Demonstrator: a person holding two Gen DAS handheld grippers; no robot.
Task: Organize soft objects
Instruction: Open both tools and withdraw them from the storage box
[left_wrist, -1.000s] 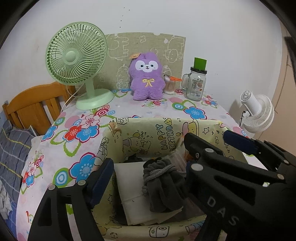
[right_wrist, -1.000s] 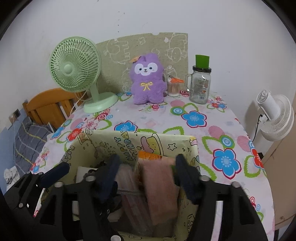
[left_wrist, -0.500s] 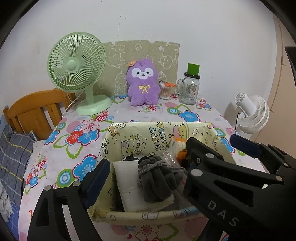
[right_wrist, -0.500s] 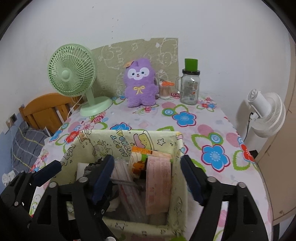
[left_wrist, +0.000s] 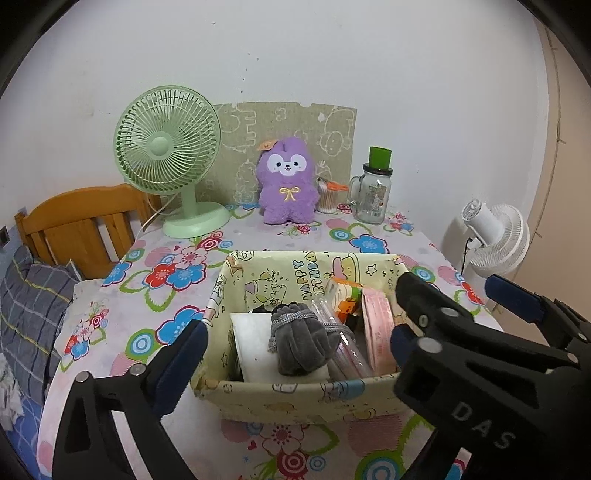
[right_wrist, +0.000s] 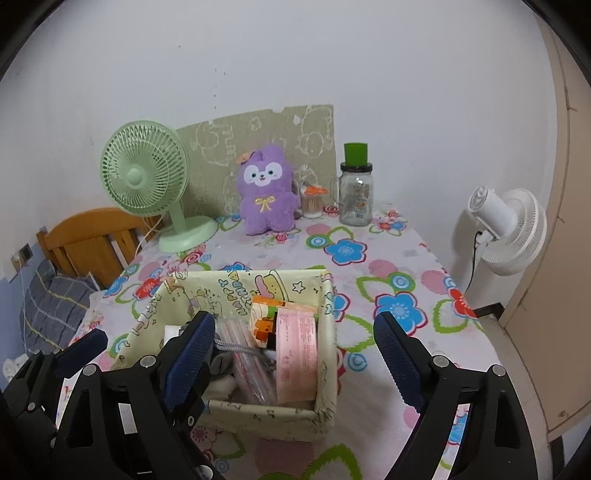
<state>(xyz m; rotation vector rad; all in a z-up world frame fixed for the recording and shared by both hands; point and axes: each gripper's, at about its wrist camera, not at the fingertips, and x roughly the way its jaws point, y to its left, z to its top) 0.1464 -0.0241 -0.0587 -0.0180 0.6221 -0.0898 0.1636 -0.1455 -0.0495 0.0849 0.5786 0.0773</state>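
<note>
Both the left gripper (left_wrist: 295, 343) and right gripper (right_wrist: 295, 347) have just been opening; fingers spread wide, empty, before the fabric basket (left_wrist: 295, 398) at lower centre.

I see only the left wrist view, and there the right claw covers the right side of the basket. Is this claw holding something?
Observer: No. The right wrist view shows the right claw open. Its jaws have just been opening, and the pads press on nothing.
Operator: Where does the pink pack stand, exactly?
Observer: The pink pack stands on edge inside the basket, next to its right wall.
</note>
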